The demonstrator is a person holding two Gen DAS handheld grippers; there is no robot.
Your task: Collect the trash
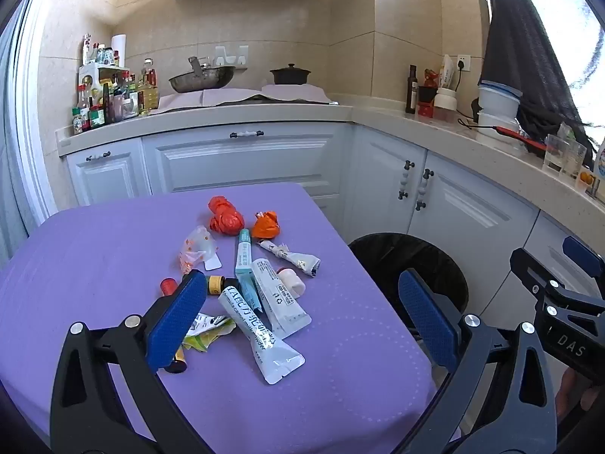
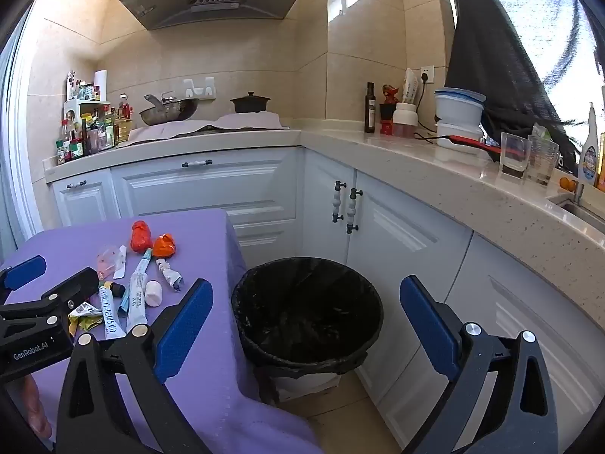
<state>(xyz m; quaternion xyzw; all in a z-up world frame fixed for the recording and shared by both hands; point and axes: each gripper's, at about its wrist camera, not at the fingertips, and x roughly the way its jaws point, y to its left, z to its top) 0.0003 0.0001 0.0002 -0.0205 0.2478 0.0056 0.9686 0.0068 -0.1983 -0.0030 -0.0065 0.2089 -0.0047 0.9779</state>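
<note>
A pile of trash lies on the purple-clothed table [image 1: 75,265]: two crumpled orange bags [image 1: 226,215], a clear wrapper [image 1: 196,247], a teal tube [image 1: 245,261], white tubes [image 1: 280,299], a foil wrapper [image 1: 295,259] and a yellow-green packet [image 1: 208,331]. My left gripper [image 1: 302,283] hovers over the pile's near side, open, holding nothing. A bin with a black liner [image 2: 306,302] stands on the floor right of the table. My right gripper [image 2: 306,291] hangs open above the bin, nothing in it. The left gripper [image 2: 53,276] also shows at the right wrist view's left edge.
White cabinets [image 2: 211,189] and an L-shaped counter [image 2: 416,159] wrap behind the table and bin. A wok [image 1: 200,77], a dark pot [image 1: 289,73] and condiment bottles [image 1: 98,102] sit on it, with glasses [image 2: 529,157] and a sink [image 2: 582,208] at the right.
</note>
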